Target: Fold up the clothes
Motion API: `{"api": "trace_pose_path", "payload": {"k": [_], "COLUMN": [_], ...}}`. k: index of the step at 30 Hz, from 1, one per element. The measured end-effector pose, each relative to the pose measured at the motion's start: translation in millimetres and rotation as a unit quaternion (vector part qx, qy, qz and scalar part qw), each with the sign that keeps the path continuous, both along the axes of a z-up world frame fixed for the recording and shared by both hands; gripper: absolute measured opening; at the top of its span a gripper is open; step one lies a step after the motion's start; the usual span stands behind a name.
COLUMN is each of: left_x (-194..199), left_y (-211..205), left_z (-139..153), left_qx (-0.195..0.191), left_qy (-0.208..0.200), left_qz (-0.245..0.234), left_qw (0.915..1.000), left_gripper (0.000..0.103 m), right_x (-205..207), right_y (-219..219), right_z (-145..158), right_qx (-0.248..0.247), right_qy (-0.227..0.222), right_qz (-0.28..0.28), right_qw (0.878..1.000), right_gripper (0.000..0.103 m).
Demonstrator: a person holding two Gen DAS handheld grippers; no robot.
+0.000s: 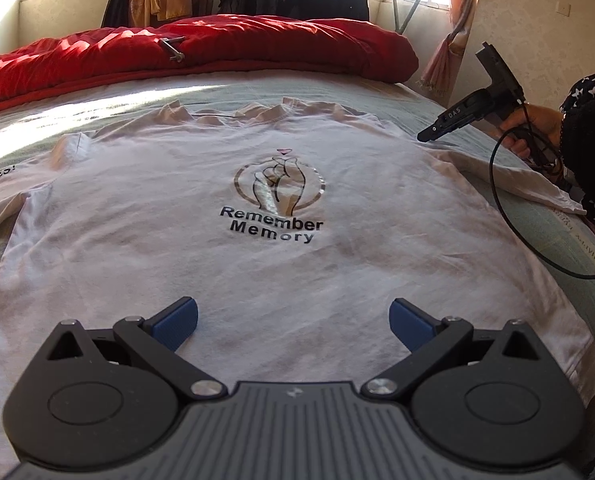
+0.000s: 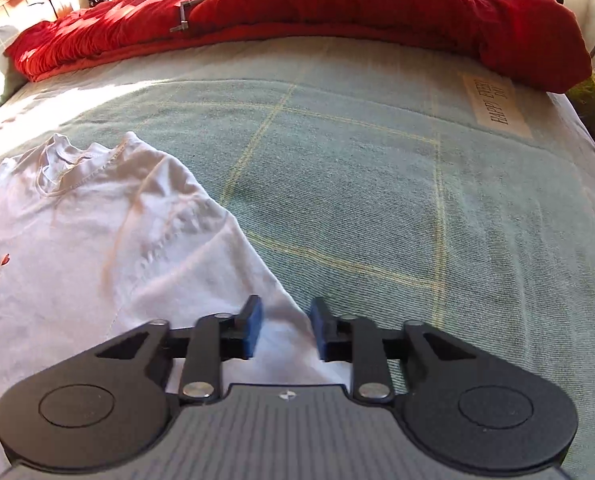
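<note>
While the white tee (image 1: 225, 216) lies flat, print side up, on the bed's green plaid blanket (image 2: 377, 200), I've got my left gripper (image 1: 293, 322) hovering over its lower hem w/ blue pads spread wide, nothing between them. Right gripper (image 2: 285, 328) sits at the tee's right sleeve edge (image 2: 281, 300), pads narrowed but w/ a gap showing; sleeve cloth lies in that gap, can't tell if it's pinched. From the left cam I see my right hand (image 1: 525, 128) on the handle, black cable (image 1: 513, 216) looping over the sleeve. Lots of bare blanket to the right of the tee, open room there. Far side is walled by a puffy red quilt (image 1: 201, 52), bunched and creased. Tee cotton is thin, lightly wrinkled, collar rumpled. Blanket weave looks coarse, yellow grid lines crossing it.
</note>
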State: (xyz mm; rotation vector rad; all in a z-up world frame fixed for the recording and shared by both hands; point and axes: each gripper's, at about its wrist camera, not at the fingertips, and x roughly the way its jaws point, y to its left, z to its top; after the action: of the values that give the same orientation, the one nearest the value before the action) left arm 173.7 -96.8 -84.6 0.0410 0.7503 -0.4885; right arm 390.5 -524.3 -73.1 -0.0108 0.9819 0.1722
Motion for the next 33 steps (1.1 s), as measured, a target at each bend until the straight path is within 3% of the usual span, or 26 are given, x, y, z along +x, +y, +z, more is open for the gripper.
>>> {"api": "trace_pose_path", "payload": {"k": [8, 11, 14, 19, 25, 33], "left_x": [-2.2, -5.7, -8.5, -18.5, -28.4, -31.3], "left_y": [-4.9, -2.9, -2.2, -7.3, -14.6, -15.4], "left_z": [2.5, 5.8, 8.8, 14.9, 20.0, 19.9], "left_qx": [0.004, 0.003, -0.001, -0.008, -0.017, -0.006], "left_qy": [-0.001, -0.005, -0.007, -0.013, -0.015, -0.010], "left_qz": [-0.001, 0.000, 0.002, -0.012, -0.015, -0.006], "left_qw": [1.0000, 1.0000, 1.0000, 0.9998, 0.9996, 0.9999], "left_gripper": [0.101, 0.101, 0.101, 0.101, 0.101, 0.101], "right_x": [8.5, -8.2, -43.6, -123.8, -178.8, -166.2], "right_y": [10.5, 8.9, 16.2, 36.7, 63.7, 59.6], "right_z": [-0.7, 15.2, 38.2, 59.0, 23.5, -2.9], "right_qx": [-0.021, -0.005, -0.028, -0.093, -0.180, -0.222], "right_qy": [-0.045, -0.070, -0.095, -0.114, -0.073, -0.076], "right_qz": [-0.056, -0.061, -0.038, 0.052, 0.143, 0.150], "right_qw": [0.997, 0.996, 0.994, 0.988, 0.970, 0.960], "right_gripper": [0.000, 0.007, 0.012, 0.012, 0.013, 0.013]}}
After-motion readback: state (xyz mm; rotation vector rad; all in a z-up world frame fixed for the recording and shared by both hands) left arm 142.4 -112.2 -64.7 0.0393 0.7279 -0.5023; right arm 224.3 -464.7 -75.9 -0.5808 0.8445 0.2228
